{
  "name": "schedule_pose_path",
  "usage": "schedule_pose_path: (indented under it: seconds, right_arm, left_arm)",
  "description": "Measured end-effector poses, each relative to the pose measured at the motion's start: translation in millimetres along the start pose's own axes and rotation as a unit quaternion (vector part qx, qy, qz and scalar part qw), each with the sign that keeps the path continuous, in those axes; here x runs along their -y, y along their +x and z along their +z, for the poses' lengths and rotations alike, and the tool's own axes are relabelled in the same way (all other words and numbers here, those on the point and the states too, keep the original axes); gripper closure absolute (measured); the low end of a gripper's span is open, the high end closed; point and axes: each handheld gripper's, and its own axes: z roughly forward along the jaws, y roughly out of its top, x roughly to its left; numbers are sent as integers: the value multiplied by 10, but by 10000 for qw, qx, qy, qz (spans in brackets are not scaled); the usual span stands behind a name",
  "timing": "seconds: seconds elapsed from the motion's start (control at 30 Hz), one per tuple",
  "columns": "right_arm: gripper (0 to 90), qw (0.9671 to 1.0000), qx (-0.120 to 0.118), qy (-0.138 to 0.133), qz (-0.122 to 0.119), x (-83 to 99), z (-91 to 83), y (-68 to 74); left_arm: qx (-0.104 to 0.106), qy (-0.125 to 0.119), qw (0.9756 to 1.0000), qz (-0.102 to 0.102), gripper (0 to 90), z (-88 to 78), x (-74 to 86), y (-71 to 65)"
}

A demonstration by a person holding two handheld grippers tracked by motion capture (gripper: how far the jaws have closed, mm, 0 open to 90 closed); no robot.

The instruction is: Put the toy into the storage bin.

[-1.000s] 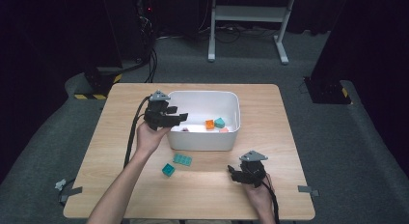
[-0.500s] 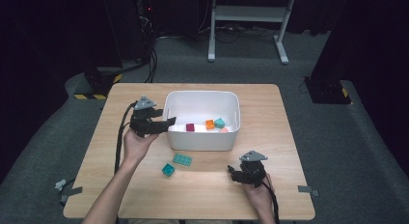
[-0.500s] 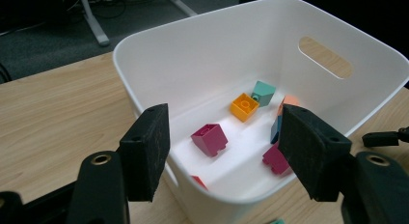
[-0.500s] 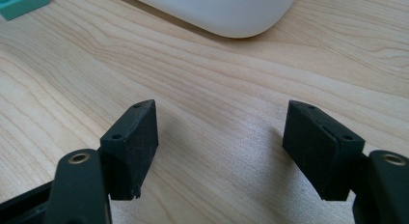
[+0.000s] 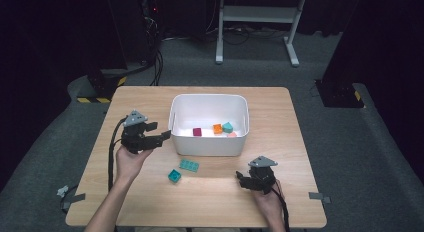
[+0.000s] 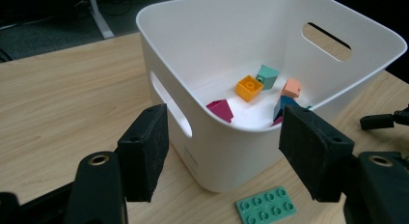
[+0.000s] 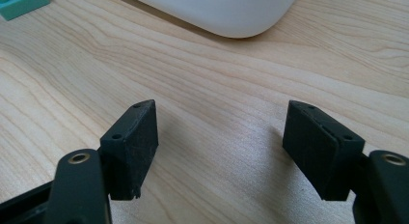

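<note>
At the bench's point(image 5: 280, 107) centre stands a white tub point(image 5: 209, 144) holding a magenta brick point(image 5: 197, 132), an orange brick point(image 5: 217, 128), a teal brick point(image 5: 227, 127) and a peach brick point(image 6: 292, 88). At the tub's nine o'clock, the left tongs point(image 5: 161, 137) have just been opening and grip nothing. At its six o'clock lie a green plate point(image 5: 189, 165) and a teal block point(image 5: 174, 176). At five o'clock, the right tongs point(image 7: 219, 142) stand wide and bare.

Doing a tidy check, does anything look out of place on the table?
Two green pieces lie on the table outside the white bin: a flat plate and a small brick. The other bricks are inside. Nothing looks spilled or damaged.
</note>
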Motion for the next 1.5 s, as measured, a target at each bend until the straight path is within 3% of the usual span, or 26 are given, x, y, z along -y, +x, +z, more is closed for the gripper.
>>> schedule_pose_path:
  seconds: [0.8, 1.07, 1.3, 1.5]
  right_arm:
    - [281, 10000, -2, 0, 1, 0, 0, 0]
    - [281, 10000, -1, 1, 1, 0, 0, 0]
    - [281, 10000, 0, 0, 1, 0, 0, 0]
    - [281, 10000, 0, -1, 0, 0, 0, 0]
  left_arm:
    - [86, 312, 9994, -147, 342, 58, 644, -117]
    - [89, 534, 9985, 25, 342, 144, 860, -224]
    - [146, 636, 9979, 20, 346, 233, 1011, -294]
    - [125, 915, 9956, 185, 359, 329, 1141, -375]
